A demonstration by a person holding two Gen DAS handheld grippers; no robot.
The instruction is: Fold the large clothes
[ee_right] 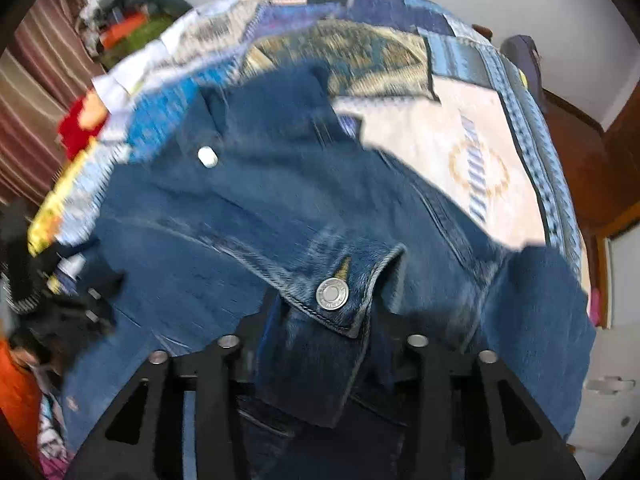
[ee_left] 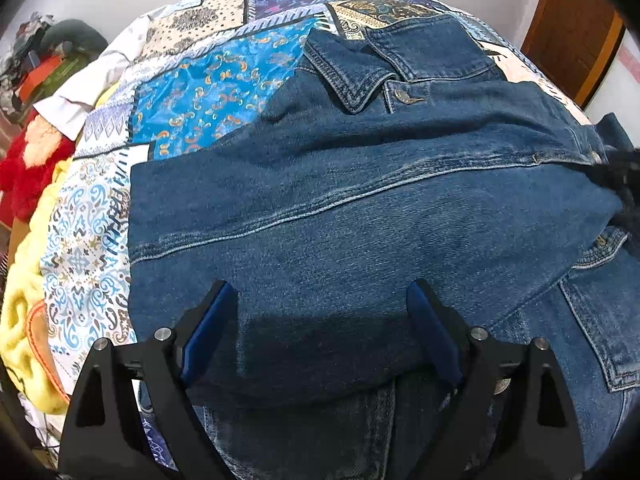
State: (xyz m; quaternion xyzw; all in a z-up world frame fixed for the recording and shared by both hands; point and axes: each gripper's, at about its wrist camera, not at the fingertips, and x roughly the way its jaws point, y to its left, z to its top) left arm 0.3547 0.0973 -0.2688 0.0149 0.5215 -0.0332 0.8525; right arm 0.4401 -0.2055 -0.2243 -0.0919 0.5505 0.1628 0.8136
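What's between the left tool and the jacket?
Nothing visible. The left tool is open right over the jacket, bare denim between its pads, no other cloth on top. The quilt lies underneath.

Denim jacket (ee_left: 360,208): mid-blue, faded seams, silver metal buttons. Bedspread (ee_left: 224,92): patchwork, bright blue w/ orange scrolls, cream w/ dark florals, white w/ blue paisley. Blanket (ee_left: 24,320): yellow, orange trim. Plush item (ee_left: 24,176): red. Fingers (ee_left: 208,332): black w/ blue pads.
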